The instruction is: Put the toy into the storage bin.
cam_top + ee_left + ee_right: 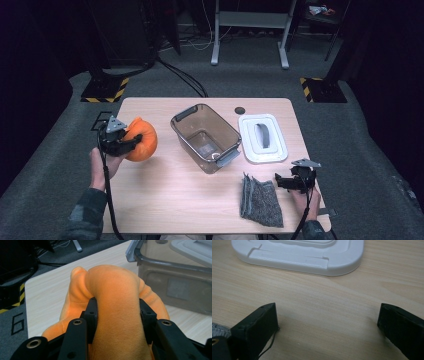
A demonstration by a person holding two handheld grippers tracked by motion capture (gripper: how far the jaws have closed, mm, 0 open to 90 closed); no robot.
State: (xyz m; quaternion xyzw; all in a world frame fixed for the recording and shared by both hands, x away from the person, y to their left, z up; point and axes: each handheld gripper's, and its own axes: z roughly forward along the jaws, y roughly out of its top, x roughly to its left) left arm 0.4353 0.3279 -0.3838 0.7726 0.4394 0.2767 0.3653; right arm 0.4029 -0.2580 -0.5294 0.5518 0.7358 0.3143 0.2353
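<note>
High view: your light wooden table [165,195] carries the clear grey plastic container [205,137], open at mid-table, its white rectangular lid [262,138] just right of it, and a folded grey felt cloth [260,200] nearer you. Your left gripper [131,142] clamps the soft orange plush pumpkin [142,140], apparently lifted left of the container; placing it inside remains. Your right gripper [286,182] rests beside the cloth with jaws wide and empty.

A single black digit "6" stands on the grey carpeted floor [15,325], at about 8 o'clock in the left gripper view.
</note>
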